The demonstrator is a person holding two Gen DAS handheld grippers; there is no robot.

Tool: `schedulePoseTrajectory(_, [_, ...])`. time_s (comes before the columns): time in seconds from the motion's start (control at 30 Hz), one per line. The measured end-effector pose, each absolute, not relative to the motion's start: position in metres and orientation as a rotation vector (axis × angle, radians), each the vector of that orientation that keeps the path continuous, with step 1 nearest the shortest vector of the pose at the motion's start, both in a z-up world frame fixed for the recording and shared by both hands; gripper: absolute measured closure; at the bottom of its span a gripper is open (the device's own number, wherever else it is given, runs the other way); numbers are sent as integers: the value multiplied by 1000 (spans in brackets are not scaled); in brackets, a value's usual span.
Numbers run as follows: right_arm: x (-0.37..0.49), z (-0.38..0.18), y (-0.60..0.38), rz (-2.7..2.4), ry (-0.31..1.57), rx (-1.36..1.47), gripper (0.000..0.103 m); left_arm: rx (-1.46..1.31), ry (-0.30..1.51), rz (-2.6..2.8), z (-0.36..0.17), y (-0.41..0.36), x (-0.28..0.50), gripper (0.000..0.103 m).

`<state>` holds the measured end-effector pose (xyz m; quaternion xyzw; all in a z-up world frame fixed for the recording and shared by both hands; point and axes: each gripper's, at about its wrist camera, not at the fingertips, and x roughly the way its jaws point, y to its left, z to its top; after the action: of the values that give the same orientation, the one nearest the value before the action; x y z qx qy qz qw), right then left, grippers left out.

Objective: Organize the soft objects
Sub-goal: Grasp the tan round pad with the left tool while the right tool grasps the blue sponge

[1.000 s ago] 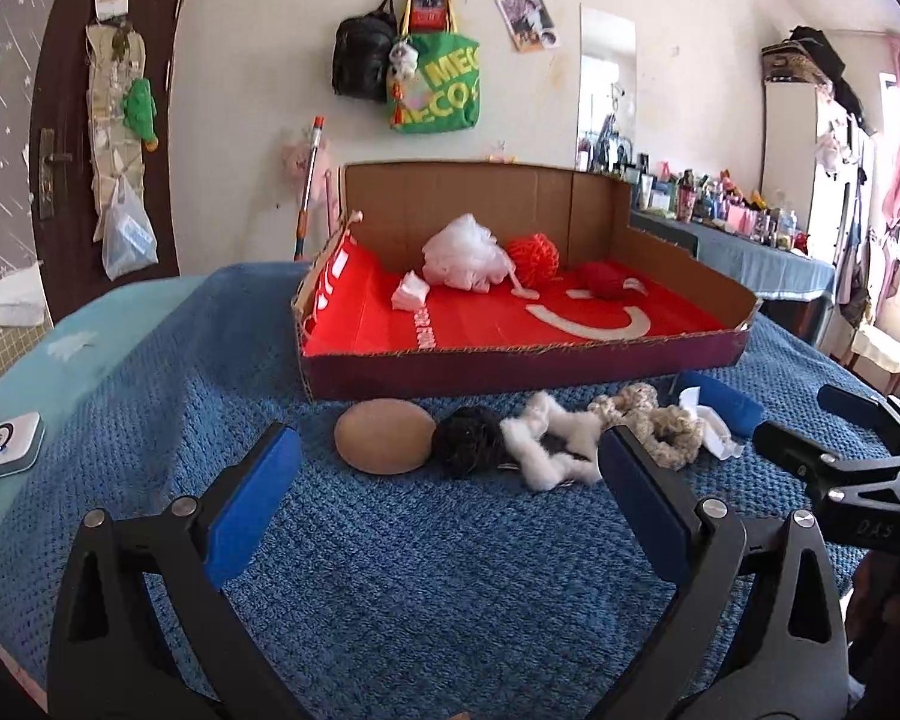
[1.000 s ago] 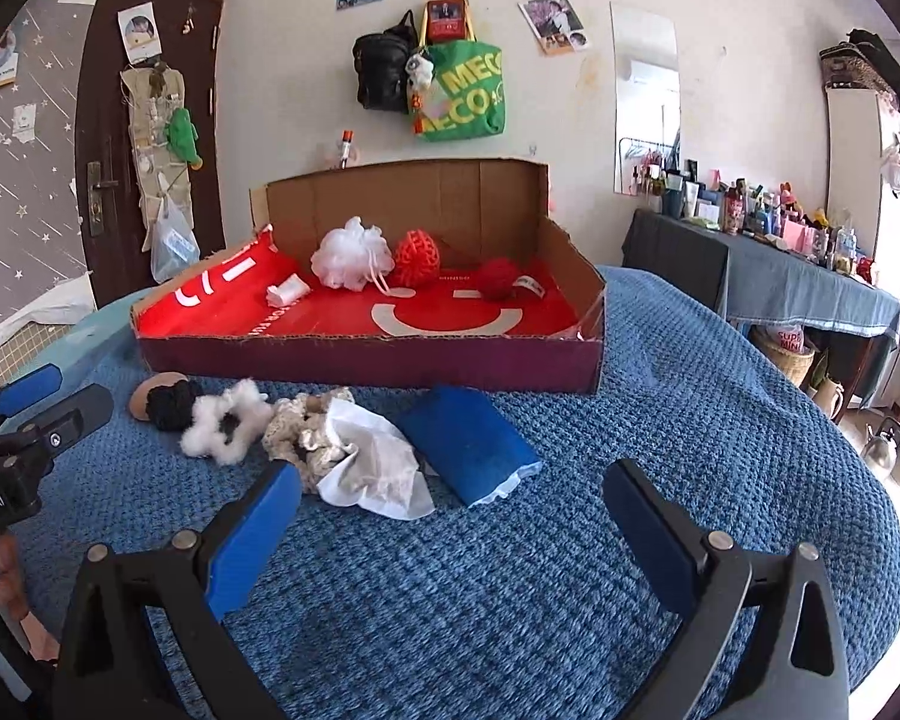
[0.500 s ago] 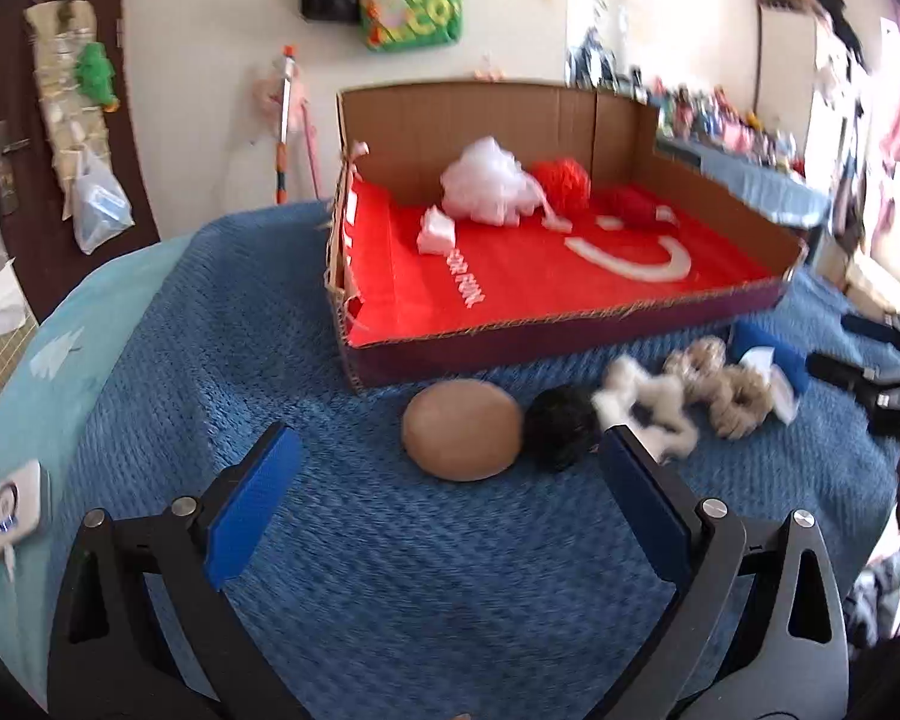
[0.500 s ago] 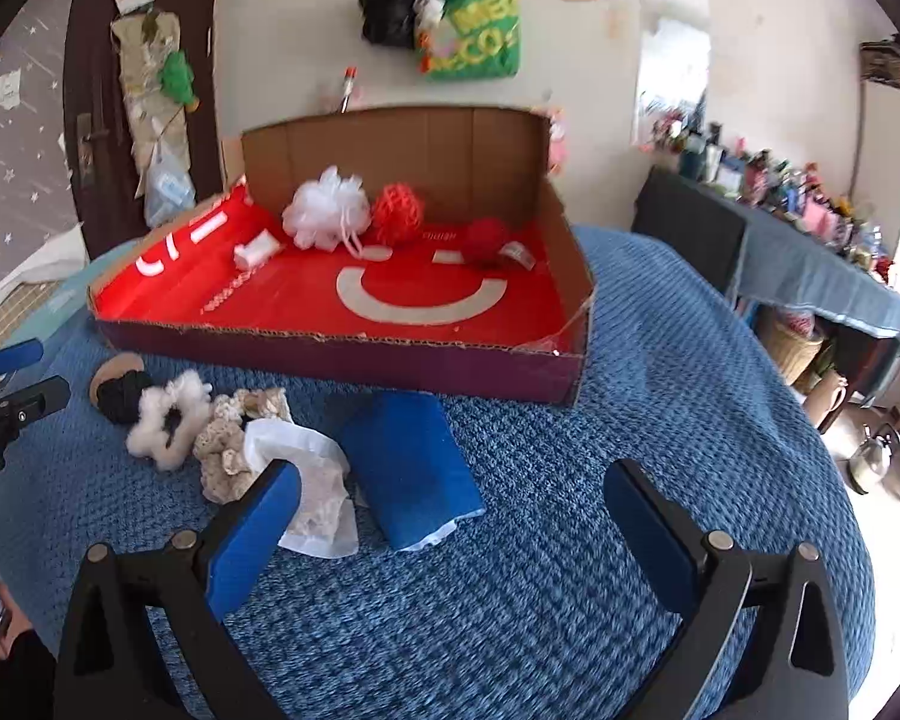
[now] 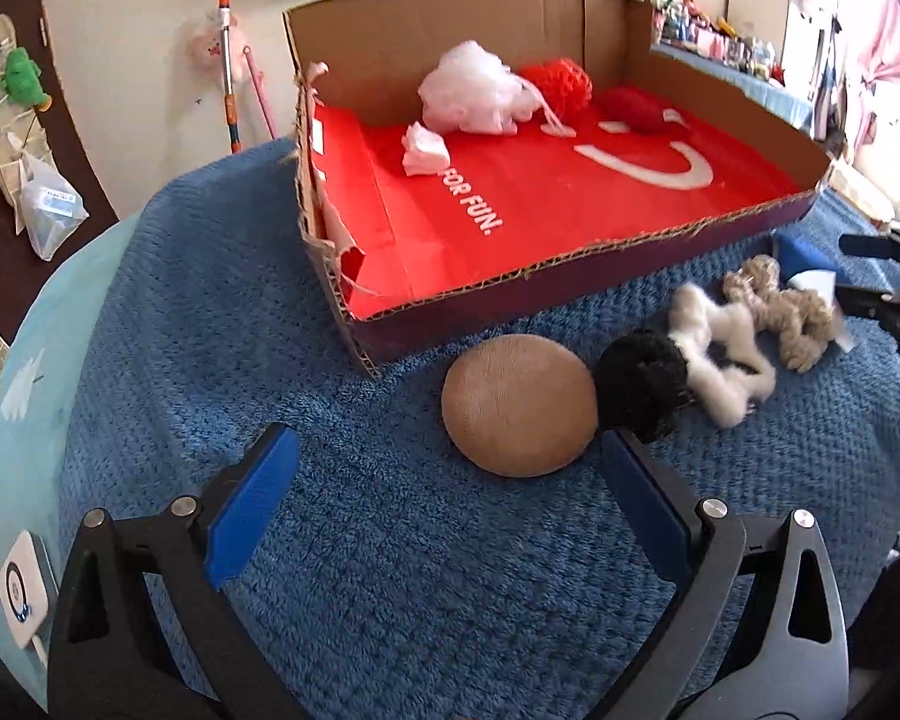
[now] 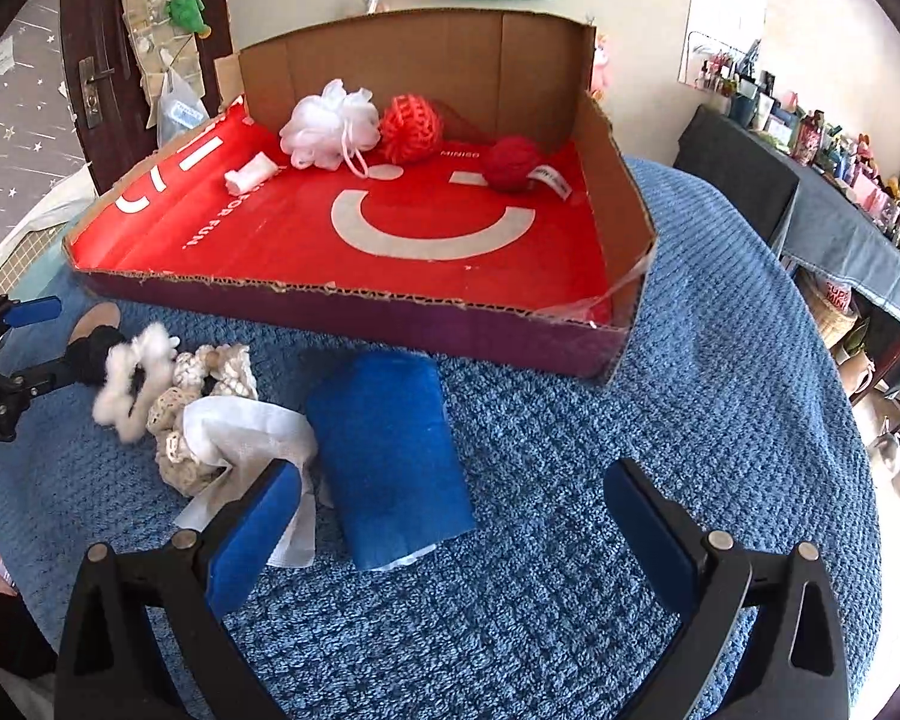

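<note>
Tan, smooth domed sponge (image 5: 519,405) lies on nubby blue blanket (image 5: 210,360) before both spread, empty hand-held grippers (image 5: 450,498) (image 6: 450,516).

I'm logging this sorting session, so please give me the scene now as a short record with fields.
container: cardboard box with red lining
inside box: white mesh pouf; red mesh pouf; red yarn ball; small white wad
outside on blue blanket: tan round cushion; black fuzzy scrunchie; white fluffy scrunchie; beige knitted scrunchie; white tissue; blue folded cloth
left gripper: open, empty
right gripper: open, empty
</note>
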<state>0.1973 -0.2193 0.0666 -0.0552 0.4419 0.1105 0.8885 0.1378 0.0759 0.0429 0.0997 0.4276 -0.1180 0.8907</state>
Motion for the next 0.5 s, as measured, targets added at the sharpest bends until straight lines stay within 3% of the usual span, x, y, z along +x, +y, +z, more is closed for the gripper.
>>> schedulePoseTrajectory(0.17, [203,65,-220,243,935,-107,1,216,898,-263,41,73,149,2])
schedulePoseTrajectory(0.27, [205,65,-219,264,937,-86,8,221,893,-271,41,69,153,2])
schedulePoseTrajectory(0.4, [207,65,-213,293,926,-91,25,207,884,-287,41,65,158,19])
schedulePoseTrajectory(0.43, [207,65,-211,299,923,-97,34,203,885,-291,41,64,159,19])
schedulePoseTrajectory(0.5, [206,63,-207,318,926,-101,42,193,880,-286,41,65,159,21])
